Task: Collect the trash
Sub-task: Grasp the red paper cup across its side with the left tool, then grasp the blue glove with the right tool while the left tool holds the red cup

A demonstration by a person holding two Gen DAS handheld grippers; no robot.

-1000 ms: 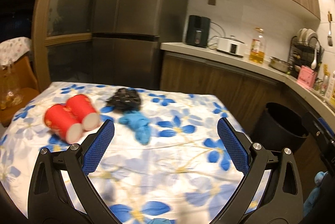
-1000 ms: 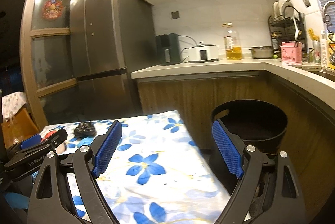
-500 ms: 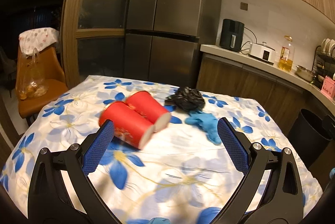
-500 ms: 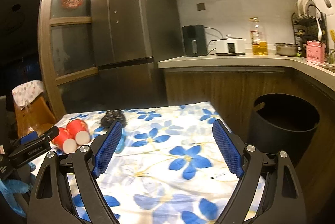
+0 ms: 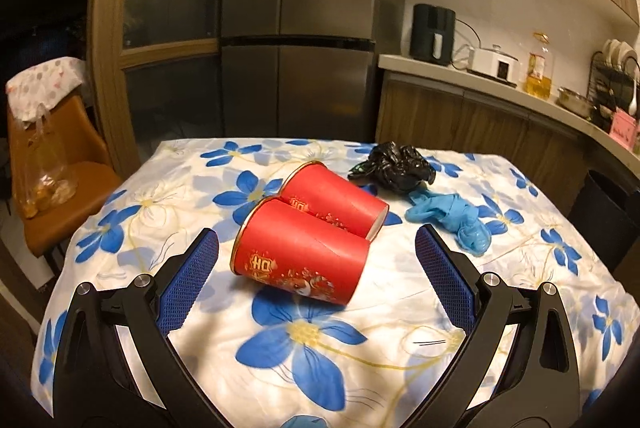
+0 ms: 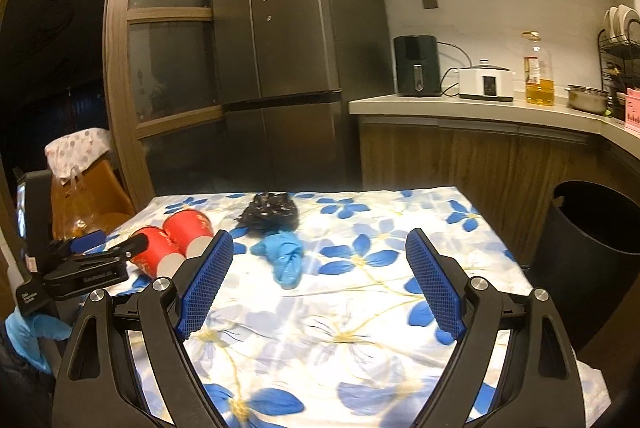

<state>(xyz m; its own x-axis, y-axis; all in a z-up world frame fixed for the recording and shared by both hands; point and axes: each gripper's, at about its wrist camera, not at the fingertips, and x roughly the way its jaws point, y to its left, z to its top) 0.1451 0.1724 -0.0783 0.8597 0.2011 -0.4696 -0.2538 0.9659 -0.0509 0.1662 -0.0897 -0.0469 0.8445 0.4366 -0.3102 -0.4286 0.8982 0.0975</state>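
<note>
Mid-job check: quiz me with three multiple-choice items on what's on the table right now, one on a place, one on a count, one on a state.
1. Where does the blue glove lie?
A. just in front of the black bag
B. inside the bin
C. on the chair

2. How many red cups are on the table?
A. one
B. two
C. four

3. How are the left tongs?
A. shut on a cup
B. shut on the glove
C. open, holding nothing

Answers:
1 A, the glove lies on the cloth next to the bag.
2 B, two cups lie side by side.
3 C, the pads stand wide apart and the near cup is untouched.
</note>
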